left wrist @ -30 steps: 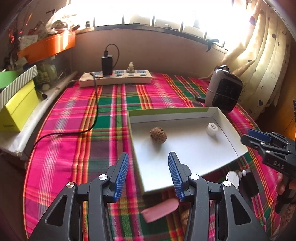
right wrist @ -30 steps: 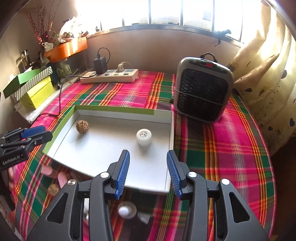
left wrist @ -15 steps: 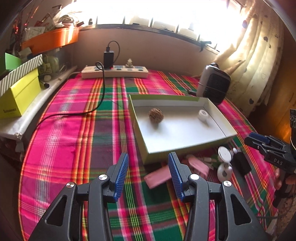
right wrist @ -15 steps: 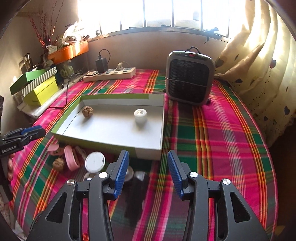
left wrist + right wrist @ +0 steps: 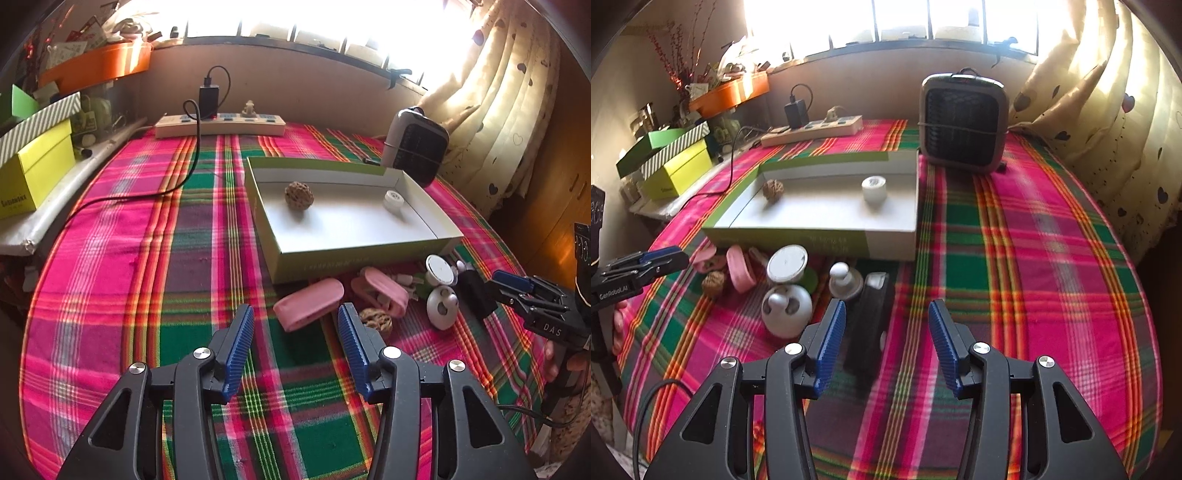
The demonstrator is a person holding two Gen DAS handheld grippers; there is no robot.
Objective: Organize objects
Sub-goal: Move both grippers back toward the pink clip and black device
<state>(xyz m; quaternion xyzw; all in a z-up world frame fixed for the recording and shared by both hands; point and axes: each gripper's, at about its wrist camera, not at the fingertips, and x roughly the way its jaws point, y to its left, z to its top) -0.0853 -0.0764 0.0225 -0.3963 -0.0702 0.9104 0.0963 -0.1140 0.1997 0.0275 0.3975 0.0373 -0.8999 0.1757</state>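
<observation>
A: Starting at the left, what is the left claw (image 5: 295,349) facing?

B: It is standing wide with nothing between its blue pads, its jaws having just been opening a little further. The pink case (image 5: 309,303) is lying just ahead of it on the plaid worktop (image 5: 147,258), a touch left of the right-hand pad. Its long axis is running across the claw's line, tilted, with the right end pointing up toward the shallow box (image 5: 354,254).

A: So a straight push forward is meeting it broadside?

B: I judge so; the pads are lining up with its narrow width fairly well. A loose walnut (image 5: 376,320) is sitting right at the right pad's tip, which could get nudged.

A: And moving right?

B: The right claw (image 5: 886,345) is also standing open and empty, its jaws having just been widening. The black oblong block (image 5: 870,325) is lying directly ahead, nearer its left pad, long axis pointing away from the claw toward the box, so the pads are straddling its short sides. The right hand is plainly the nearer one to it.

A: Where do things belong?

B: Likely in the box, where a walnut (image 5: 772,189) and a white cap (image 5: 874,189) are already sitting well apart.
</observation>
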